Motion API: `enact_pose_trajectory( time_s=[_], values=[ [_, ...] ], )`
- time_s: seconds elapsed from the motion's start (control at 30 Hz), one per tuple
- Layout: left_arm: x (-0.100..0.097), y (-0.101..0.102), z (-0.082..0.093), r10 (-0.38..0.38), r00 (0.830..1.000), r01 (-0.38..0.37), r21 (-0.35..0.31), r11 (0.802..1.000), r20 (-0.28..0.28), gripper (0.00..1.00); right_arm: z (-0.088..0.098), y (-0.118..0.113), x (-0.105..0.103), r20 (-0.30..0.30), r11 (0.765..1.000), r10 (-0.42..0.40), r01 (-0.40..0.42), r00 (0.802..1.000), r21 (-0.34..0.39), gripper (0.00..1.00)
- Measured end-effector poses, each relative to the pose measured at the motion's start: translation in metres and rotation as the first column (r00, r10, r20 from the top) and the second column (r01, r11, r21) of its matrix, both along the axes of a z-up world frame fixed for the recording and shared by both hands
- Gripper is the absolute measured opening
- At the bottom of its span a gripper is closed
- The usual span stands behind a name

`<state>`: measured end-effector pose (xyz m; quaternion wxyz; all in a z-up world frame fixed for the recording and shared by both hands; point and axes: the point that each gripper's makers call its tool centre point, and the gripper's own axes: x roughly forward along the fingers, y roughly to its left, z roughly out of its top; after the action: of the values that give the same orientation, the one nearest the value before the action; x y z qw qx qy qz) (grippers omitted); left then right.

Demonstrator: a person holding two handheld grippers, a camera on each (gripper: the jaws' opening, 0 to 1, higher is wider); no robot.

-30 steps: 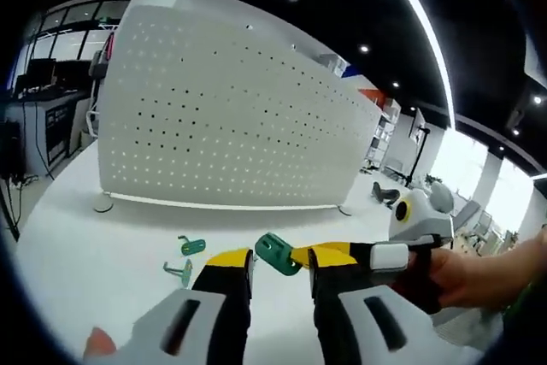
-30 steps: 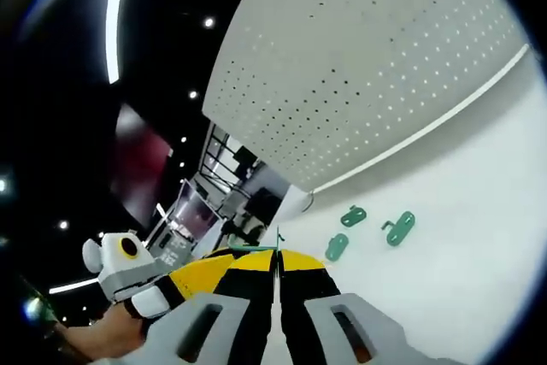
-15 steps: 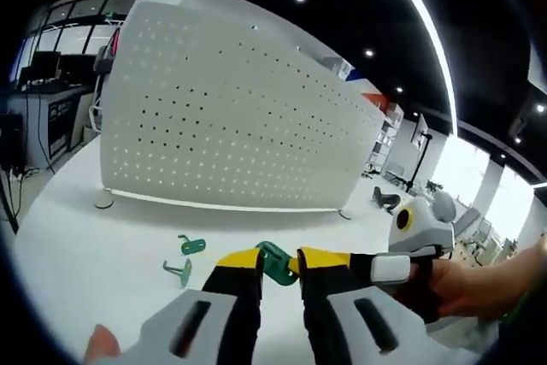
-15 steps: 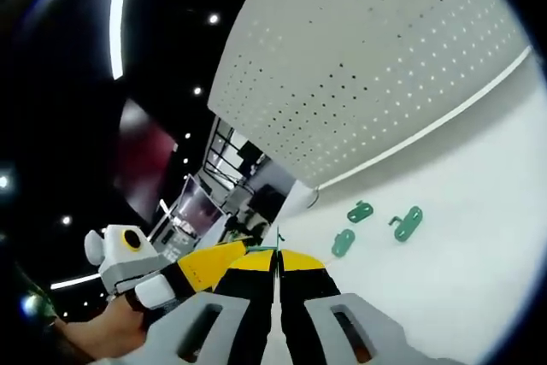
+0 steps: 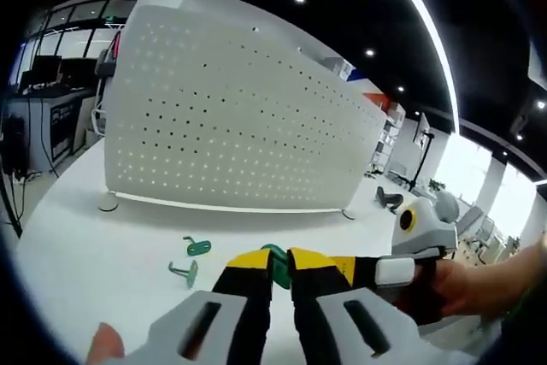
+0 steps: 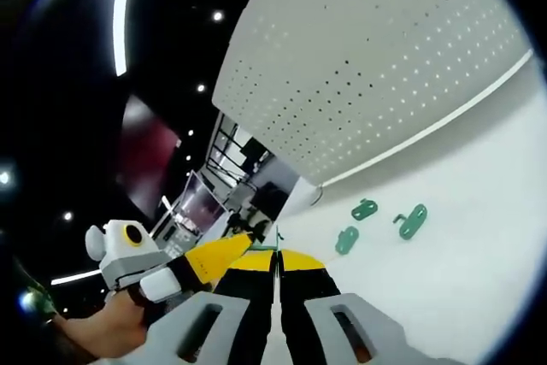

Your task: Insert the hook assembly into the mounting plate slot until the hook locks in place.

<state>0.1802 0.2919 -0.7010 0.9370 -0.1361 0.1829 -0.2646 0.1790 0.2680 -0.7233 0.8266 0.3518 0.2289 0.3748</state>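
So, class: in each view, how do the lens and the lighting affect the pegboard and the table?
Left gripper view: fisheye bends the white pegboard, and a soft shadow lies along its base on the table. Right gripper view: the pegboard tilts steeply and bulges, evenly lit, against a dark ceiling with glaring lights.

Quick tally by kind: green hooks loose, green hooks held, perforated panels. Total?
Green hooks loose on the table: 3
Green hook held in the right tool: 1
White perforated panel: 1
Total: 5
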Motion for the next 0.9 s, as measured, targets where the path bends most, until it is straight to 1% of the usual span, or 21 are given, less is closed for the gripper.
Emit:
enact_pose_trajectory(
  time_s=[0.1, 0.43, 0.67, 0.9],
  values=[
    [0.000, -0.001, 0.000, -0.006, 1.000, 0.006, 0.000, 1.000, -0.001, 0.05, -0.002, 0.002, -0.002, -0.007, 1.000, 0.010, -0.010, 1.000, -0.006, 0.00],
    [-0.001, -0.001, -0.001, -0.009, 1.000, 0.009, 0.012, 1.000, 0.001, 0.04, -0.005, 0.006, -0.006, -0.021, 0.999, 0.036, -0.036, 0.999, -0.009, 0.01],
    [0.000, 0.003, 0.001, -0.005, 1.000, 0.005, 0.014, 1.000, 0.004, 0.04, -0.004, 0.013, -0.012, -0.009, 0.997, 0.075, -0.075, 0.997, -0.016, 0.01],
    [-0.001, 0.003, 0.001, -0.009, 1.000, 0.009, 0.014, 1.000, -0.001, 0.03, -0.005, 0.013, -0.013, -0.011, 0.997, 0.079, -0.079, 0.997, -0.016, 0.02]
  ],
)
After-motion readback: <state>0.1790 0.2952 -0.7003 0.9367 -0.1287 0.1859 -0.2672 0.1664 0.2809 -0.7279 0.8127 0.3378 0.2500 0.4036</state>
